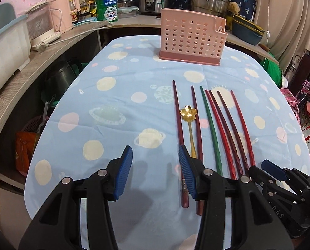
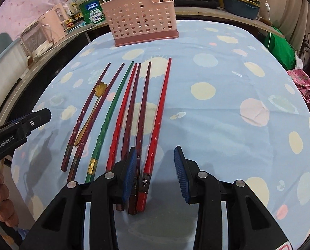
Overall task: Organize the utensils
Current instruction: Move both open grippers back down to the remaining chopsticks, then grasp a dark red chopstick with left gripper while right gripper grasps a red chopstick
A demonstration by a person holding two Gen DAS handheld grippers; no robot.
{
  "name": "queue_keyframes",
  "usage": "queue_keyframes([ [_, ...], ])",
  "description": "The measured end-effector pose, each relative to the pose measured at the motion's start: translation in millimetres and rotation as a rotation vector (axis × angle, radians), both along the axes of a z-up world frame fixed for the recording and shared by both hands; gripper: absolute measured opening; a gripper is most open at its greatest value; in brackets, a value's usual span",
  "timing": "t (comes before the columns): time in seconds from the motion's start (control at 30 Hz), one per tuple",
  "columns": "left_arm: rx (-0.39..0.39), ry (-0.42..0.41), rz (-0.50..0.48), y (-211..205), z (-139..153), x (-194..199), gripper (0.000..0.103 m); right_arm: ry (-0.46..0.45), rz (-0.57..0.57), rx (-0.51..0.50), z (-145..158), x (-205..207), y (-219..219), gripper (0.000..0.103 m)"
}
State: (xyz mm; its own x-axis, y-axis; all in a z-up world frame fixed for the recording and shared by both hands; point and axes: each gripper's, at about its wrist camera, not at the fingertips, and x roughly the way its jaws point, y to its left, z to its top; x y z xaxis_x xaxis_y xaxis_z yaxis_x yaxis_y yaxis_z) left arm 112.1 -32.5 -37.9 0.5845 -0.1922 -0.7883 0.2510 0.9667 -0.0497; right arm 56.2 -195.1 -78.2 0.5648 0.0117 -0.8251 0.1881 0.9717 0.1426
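Seven chopsticks (image 2: 134, 108) and one gold spoon (image 1: 189, 125) lie side by side on the table (image 2: 227, 108), long axes running from the near edge toward the pink utensil holder (image 1: 191, 39) at the far end. The right gripper (image 2: 156, 173) hovers over the butt ends at the right of the row; its fingers stand partly apart and empty, with the outermost red chopstick (image 2: 161, 108) in the gap. The left gripper (image 1: 155, 170) hovers at the left of the row, fingers partly apart and empty; the chopsticks lie past its right finger. The right hand is judged better placed to grasp.
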Motion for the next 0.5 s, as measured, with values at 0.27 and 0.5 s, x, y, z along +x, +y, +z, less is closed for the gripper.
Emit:
queue_keyframes([
  [0.27,0.004,0.024,-0.006,-1,-10,-1,0.044,-0.003,0.005,-0.005,-2,-1,2,0.03],
  [0.5,-0.001,0.035,-0.016,-2,-14,-5,0.044,-0.026,-0.015,0.023,4,-9,-5,0.027],
])
